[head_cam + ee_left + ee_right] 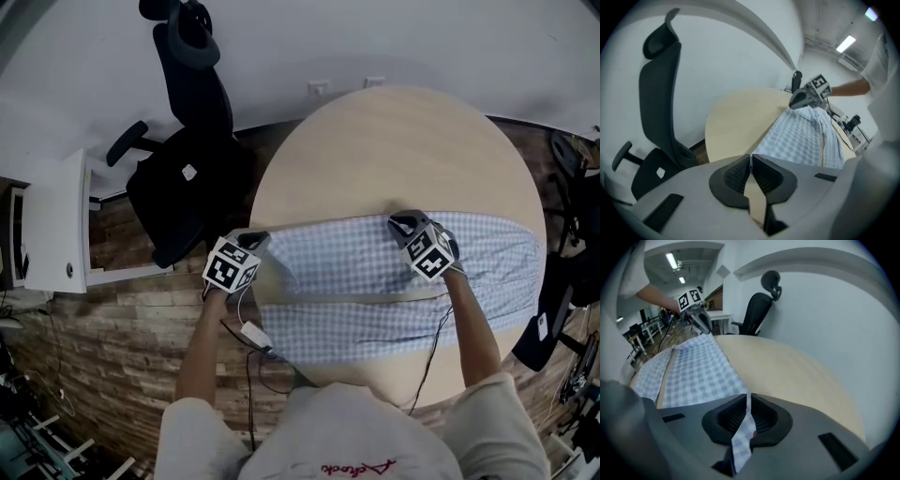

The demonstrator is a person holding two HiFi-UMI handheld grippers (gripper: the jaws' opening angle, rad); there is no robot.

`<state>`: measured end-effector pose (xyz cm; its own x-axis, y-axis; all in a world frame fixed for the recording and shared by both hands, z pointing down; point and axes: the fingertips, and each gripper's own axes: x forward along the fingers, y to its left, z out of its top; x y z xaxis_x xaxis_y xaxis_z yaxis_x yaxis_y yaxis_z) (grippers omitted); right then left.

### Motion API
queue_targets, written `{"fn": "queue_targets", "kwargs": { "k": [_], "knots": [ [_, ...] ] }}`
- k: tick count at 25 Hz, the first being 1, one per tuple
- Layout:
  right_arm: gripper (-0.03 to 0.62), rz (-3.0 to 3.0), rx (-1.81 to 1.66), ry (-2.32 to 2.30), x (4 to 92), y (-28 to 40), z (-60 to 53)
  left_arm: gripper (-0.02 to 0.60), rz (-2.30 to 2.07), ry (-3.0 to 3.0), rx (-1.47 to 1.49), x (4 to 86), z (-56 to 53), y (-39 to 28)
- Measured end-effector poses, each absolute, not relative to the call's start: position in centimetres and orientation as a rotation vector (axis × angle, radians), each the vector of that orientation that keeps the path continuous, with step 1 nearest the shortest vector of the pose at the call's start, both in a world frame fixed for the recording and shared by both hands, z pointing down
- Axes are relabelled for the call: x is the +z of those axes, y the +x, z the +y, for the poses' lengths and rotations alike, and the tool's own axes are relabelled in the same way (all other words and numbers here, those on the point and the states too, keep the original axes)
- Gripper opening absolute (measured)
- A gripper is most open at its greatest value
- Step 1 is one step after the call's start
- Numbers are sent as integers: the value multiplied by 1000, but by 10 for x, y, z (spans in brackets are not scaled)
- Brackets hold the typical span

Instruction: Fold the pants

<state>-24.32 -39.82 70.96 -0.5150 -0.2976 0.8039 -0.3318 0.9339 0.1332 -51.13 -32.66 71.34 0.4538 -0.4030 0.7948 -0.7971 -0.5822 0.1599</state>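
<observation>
The blue-and-white checked pants [366,291] lie spread across the near half of the round wooden table [394,141], with a tan band [375,298] running along them. My left gripper [255,240] is at the cloth's far left corner, by the table's edge. In the left gripper view its jaws [751,164] are shut on a tan strip of the pants [801,136]. My right gripper [405,223] is on the cloth's far edge, further right. The right gripper view shows this gripper [748,404] shut on a fold of checked cloth [693,371].
A black office chair [187,141] stands just left of the table, with a white cabinet [56,225] beyond it. Cables and a small white box [255,335] hang below my left hand. Dark gear [562,291] sits off the table's right edge. The table's far half is bare wood.
</observation>
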Motion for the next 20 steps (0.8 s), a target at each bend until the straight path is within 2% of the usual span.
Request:
{"fn": "queue_targets", "kwargs": {
  "k": [6,9,15,20],
  "knots": [
    [37,-1987,-39,159,738,-243,-401,43,-717,2298,1255,726,-331,-513],
    [132,-1930,-42,59,741,-243,-407,43,-570,2325,1403,731,-329,-516],
    [126,-1845,75,-82,745,-244,-419,43,-406,2348,1584,739,-335,-519],
    [81,-1795,124,-141,748,-241,-424,43,-386,2364,1620,741,-337,-519]
  ]
}}
